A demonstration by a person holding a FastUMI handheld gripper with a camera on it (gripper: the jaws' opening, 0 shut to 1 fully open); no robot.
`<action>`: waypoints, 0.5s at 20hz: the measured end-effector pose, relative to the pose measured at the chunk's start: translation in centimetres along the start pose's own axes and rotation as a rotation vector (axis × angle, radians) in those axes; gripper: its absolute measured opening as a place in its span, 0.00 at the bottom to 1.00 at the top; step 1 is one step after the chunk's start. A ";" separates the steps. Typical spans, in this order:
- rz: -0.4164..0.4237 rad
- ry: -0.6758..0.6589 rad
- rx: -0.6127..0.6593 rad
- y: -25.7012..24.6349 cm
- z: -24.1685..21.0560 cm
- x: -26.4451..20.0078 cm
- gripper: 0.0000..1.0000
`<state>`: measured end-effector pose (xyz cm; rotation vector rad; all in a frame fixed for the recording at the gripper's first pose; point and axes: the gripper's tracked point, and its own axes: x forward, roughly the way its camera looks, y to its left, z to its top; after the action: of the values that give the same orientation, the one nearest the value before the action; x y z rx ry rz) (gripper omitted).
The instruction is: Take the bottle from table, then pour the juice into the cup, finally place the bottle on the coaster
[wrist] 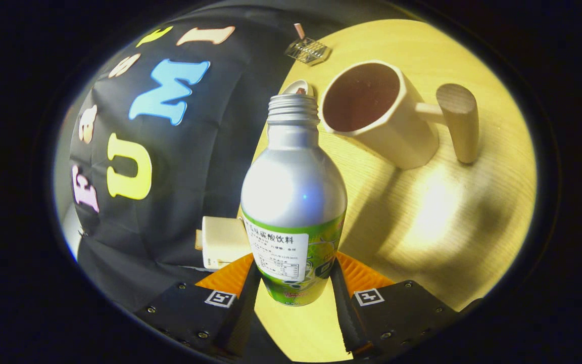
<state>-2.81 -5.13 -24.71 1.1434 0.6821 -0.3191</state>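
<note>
A silver bottle (293,192) with a green label and an open threaded neck is held between my fingers, lifted above the wooden table (437,217). My gripper (293,270) is shut on its lower body, both fingers pressing its sides. The view is tilted, so the bottle leans relative to the table. Beyond the bottle's mouth and to its right stands a cream cup (377,114) with a wooden peg handle (457,119); its inside looks dark. The bottle's mouth is beside the cup's rim, not over it.
A small white rounded object (296,87) peeks out just behind the bottle's neck. A clear wire-like rack (307,49) lies farther back on the table. A cream block (223,241) sits by my left finger, at the table's edge against the booth wall.
</note>
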 end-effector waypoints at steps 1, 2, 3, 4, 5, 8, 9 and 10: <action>-0.011 -0.002 -0.030 -0.2 0.0 0.1 0.71; -0.018 -0.004 -0.059 -0.2 0.2 -0.2 0.71; -0.027 -0.006 -0.086 -0.4 0.1 -0.1 0.71; -0.037 -0.009 -0.111 -0.6 0.1 0.0 0.71; -0.044 -0.017 -0.136 -0.8 0.2 0.3 0.71; -0.058 -0.052 -0.204 -0.8 0.3 0.6 0.71; -0.064 -0.065 -0.226 -0.8 0.3 0.7 0.71; -0.069 -0.076 -0.253 -0.8 0.4 0.8 0.71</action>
<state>-2.49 -5.77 -25.69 0.8639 0.6754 -0.3234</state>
